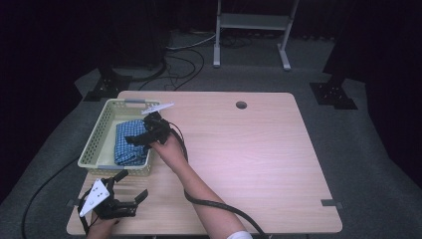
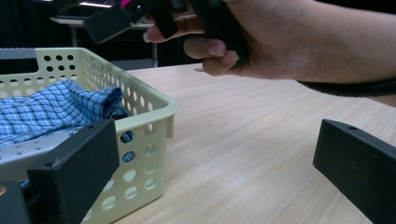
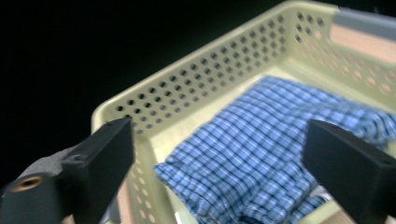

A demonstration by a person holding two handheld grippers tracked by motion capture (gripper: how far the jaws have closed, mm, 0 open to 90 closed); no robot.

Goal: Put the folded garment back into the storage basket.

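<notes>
A pale yellow perforated basket (image 1: 102,130) sits on the table toward its ten o'clock corner, upright, with grey handle strips at both short ends. Inside lies a folded blue checked cloth (image 1: 128,144), rumpled, filling the basket's five o'clock half and resting against the near wall

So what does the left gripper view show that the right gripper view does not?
Left gripper view alone: the person's right hand holding the other hand-held gripper over the wooden table, seen from the basket's outside. Right gripper view alone: the basket's inside from above, with open black jaws over the cloth. Both share: the yellow perforated basket and the folded blue checked cloth in it.
</notes>
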